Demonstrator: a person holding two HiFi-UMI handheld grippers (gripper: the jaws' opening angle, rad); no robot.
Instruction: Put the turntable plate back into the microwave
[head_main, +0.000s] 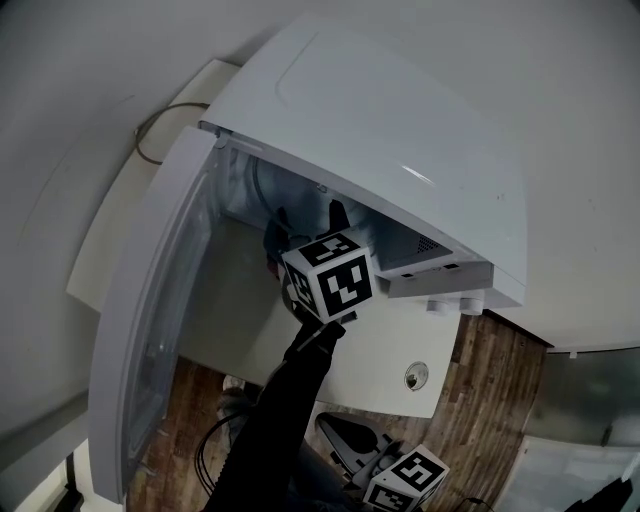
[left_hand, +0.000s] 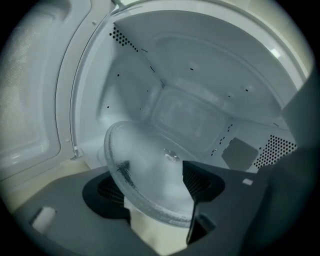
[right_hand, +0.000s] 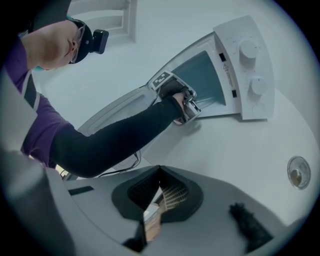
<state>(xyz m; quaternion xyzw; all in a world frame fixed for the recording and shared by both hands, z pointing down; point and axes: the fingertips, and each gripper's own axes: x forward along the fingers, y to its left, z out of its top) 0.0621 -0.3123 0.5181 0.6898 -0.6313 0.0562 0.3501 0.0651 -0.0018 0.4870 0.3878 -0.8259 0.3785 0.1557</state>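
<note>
Turntable plate (left_hand: 145, 170) tilted in microwave (left_hand: 190, 112) cavity, between released jaws of left gripper (left_hand: 152, 200), door (left_hand: 30, 110) open at frame left, right gripper (right_hand: 159, 192) clenched, empty

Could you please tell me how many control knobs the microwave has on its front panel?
2: an upper knob and a lower knob, one above the other on the control panel of the microwave, seen in the right gripper view. No further knobs show.
</note>
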